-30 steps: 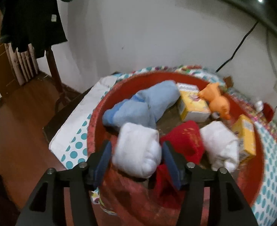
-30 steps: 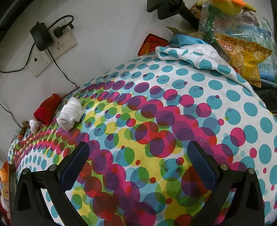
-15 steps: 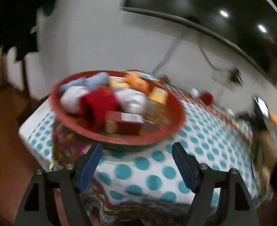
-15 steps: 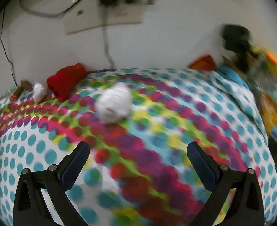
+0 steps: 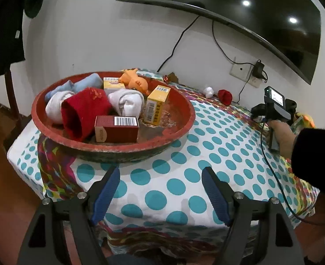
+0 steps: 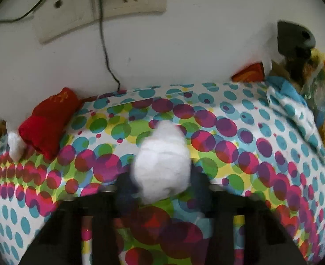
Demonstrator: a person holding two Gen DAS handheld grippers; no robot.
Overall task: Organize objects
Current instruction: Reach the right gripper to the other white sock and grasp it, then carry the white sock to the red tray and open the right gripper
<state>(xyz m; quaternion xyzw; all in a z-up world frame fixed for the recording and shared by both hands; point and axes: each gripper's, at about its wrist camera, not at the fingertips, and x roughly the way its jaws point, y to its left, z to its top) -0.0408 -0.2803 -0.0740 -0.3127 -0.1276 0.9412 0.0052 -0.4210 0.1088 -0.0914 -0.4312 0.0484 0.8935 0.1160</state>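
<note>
Right tongs (image 6: 162,190) just closed around white sock roll (image 6: 161,165); left tongs (image 5: 160,193) wide, empty. Red basin (image 5: 184,108) mostly filled; red sock (image 6: 48,121) left on tabletop (image 5: 217,145).

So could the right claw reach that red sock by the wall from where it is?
Probably not right now: the right claw has just been closing around the white sock bundle, so it is occupied. Otherwise the polka-dot cloth between it and the red sock looks bare.
</note>
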